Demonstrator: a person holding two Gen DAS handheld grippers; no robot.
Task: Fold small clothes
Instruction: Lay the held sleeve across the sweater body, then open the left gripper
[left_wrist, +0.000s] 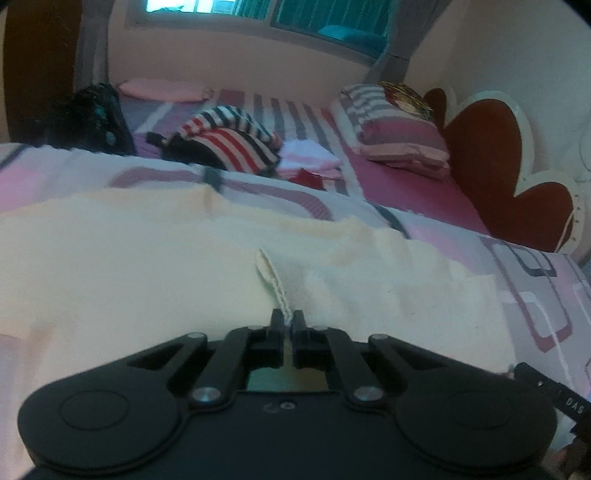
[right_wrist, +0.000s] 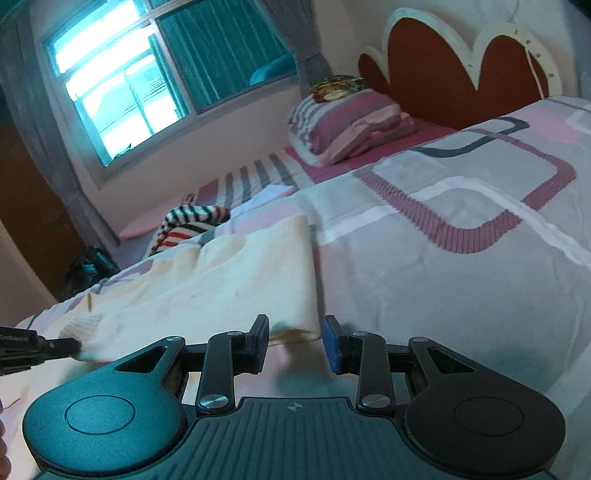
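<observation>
Honestly, hardly any folding looks done: the cream garment (left_wrist: 184, 258) is spread on the bed (right_wrist: 461, 258), one edge pinched in the left gripper (left_wrist: 287, 318), its corner bracketed by the wide-open right gripper (right_wrist: 295, 341).

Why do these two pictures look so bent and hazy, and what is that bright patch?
Left wrist view: fisheye curves the bed, cream cloth looks soft. Right wrist view: the window glares blown-out, and the whole scene tilts.
</observation>
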